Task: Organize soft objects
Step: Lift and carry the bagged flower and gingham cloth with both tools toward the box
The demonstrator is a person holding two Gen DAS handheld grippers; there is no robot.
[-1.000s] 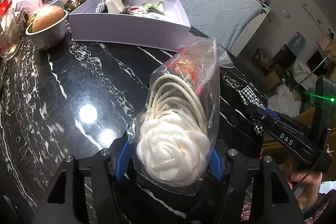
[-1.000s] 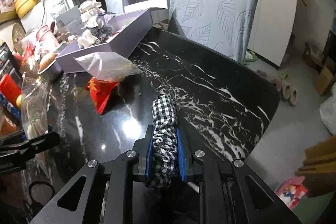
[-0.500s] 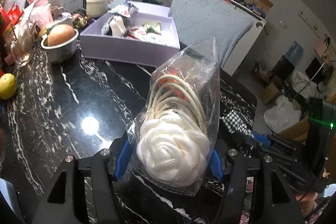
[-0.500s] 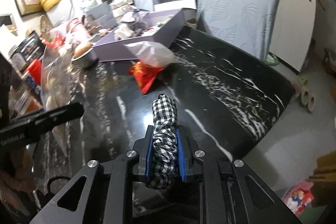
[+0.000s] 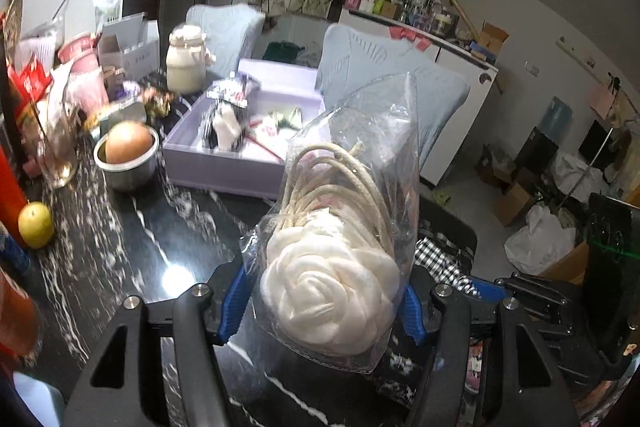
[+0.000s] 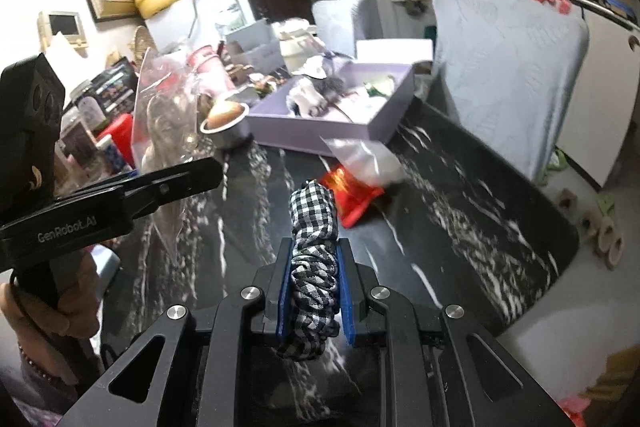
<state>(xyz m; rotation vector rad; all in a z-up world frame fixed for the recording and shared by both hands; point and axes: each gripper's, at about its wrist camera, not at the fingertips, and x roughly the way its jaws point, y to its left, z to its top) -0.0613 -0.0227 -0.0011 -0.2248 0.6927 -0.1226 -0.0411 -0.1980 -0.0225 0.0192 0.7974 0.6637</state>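
While your left gripper (image 5: 322, 301) clamps its blue pads on a clear plastic bag (image 5: 352, 195) with a white fabric rose (image 5: 330, 293) and coiled cream cord (image 5: 340, 179) inside, your right gripper (image 6: 314, 297) is squeezed tight on a black-and-white checked scrunchie (image 6: 312, 247) that sticks up between its pads. Both items hang above the black marbled table (image 6: 460, 195), clear of its surface. Just past the scrunchie, in the right wrist view, a red packet (image 6: 354, 193) lies on the table with a small clear pouch (image 6: 362, 161) on top of it. Farther on sits an open lilac box (image 5: 240, 159) holding a few soft items, among them a white and dark plush (image 5: 226, 125). Left of the box stands a metal bowl (image 5: 128, 167) with a brown round thing in it, and a yellow fruit (image 5: 35, 225) rests nearer the left table edge. Behind the box is a pale blue chair cover (image 6: 508, 67).
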